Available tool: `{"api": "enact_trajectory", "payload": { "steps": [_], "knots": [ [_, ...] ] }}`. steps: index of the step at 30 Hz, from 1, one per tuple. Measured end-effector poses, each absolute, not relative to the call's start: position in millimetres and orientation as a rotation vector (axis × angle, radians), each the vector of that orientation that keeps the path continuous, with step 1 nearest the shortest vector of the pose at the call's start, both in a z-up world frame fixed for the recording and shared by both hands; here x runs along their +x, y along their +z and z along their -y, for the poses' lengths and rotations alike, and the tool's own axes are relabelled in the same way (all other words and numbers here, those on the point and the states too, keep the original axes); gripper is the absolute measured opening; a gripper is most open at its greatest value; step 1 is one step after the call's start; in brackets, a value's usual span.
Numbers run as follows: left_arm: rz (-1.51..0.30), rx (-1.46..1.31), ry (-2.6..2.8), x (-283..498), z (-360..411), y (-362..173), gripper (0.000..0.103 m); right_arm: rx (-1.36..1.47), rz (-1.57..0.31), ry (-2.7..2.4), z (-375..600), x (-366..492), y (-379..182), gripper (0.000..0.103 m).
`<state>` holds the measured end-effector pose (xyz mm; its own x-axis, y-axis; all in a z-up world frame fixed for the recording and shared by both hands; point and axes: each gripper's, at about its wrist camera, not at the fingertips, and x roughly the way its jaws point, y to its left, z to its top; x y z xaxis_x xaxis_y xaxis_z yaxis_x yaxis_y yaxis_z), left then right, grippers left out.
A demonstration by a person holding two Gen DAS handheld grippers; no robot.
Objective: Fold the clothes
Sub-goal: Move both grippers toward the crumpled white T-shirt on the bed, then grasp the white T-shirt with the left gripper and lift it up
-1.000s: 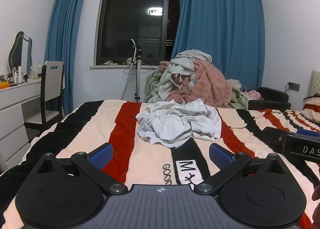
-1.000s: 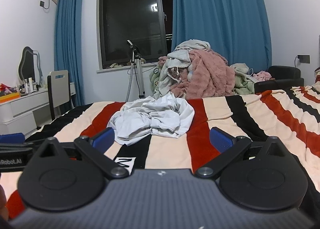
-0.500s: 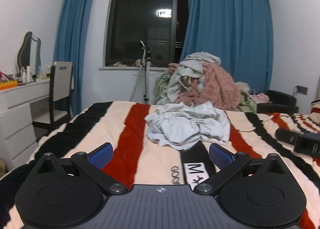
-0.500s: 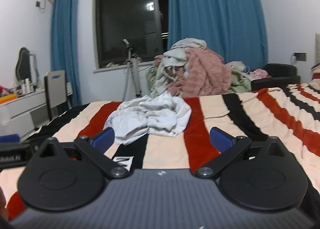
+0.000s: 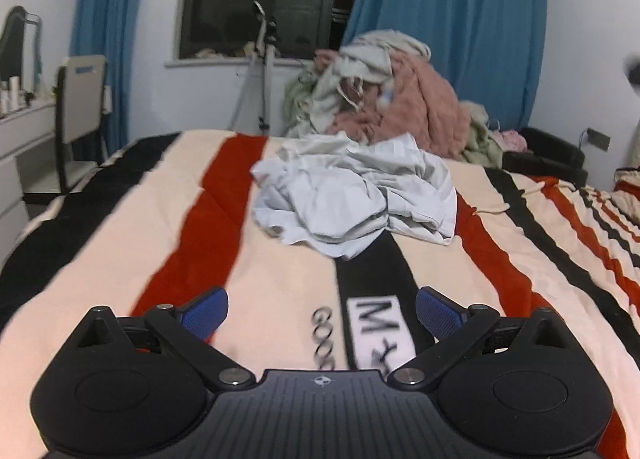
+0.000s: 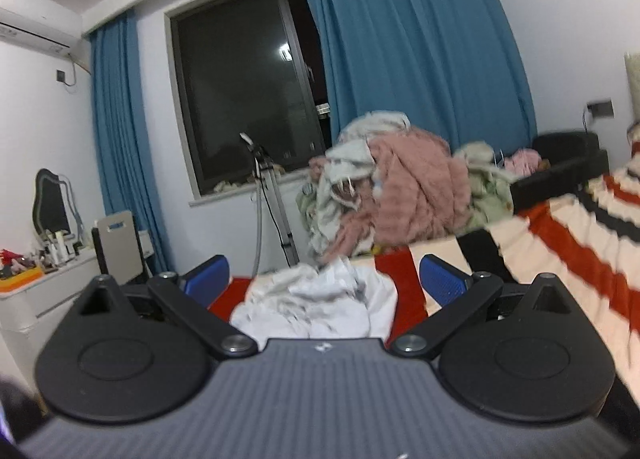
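Note:
A crumpled pale grey-white garment (image 5: 356, 203) lies in a heap on the striped bed (image 5: 160, 227), ahead of my left gripper (image 5: 322, 313). The left gripper is open and empty, its blue pads wide apart above the blanket. My right gripper (image 6: 325, 279) is open and empty too, tilted upward. In the right wrist view the same garment (image 6: 320, 307) shows just past the fingers, partly hidden behind the gripper body.
A big pile of pink, white and green clothes (image 5: 384, 99) sits beyond the bed's far edge under blue curtains (image 5: 452, 27). A chair (image 5: 76, 115) and white dresser (image 5: 20, 147) stand left. A black armchair (image 5: 548, 155) is at right. A stand (image 5: 262, 67) is by the window.
The left gripper has moved forward and lifted, looking down at the bed. The right gripper has tipped upward and moved nearer the garment. Both stay open.

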<state>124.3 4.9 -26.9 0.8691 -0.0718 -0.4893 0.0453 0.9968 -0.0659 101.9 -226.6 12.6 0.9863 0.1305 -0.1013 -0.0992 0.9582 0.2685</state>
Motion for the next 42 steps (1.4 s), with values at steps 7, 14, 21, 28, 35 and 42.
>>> {"api": "enact_trajectory", "payload": {
  "steps": [7, 14, 21, 28, 35, 42],
  "knots": [
    [-0.519, 0.105, -0.082, 247, 42, -56, 0.092, 0.229, -0.259, 0.044, 237, 148, -56, 0.103],
    [-0.529, 0.212, -0.090, 339, 61, -86, 0.061, 0.237, -0.269, 0.044, 244, 185, -94, 0.103],
    [-0.464, 0.080, -0.136, 328, 28, -58, 0.007, 0.267, -0.302, -0.028, 250, 212, -114, 0.103],
    [-0.383, -0.057, -0.223, 239, -24, -2, 0.005, 0.201, -0.223, -0.003, 239, 184, -105, 0.103],
    [-0.324, -0.159, -0.303, 144, -71, 32, 0.005, 0.100, -0.186, 0.041, 207, 145, -82, 0.103],
    [-0.285, -0.307, -0.360, 86, -116, 49, 0.005, 0.003, -0.225, 0.116, 158, 115, -58, 0.103]
  ]
}}
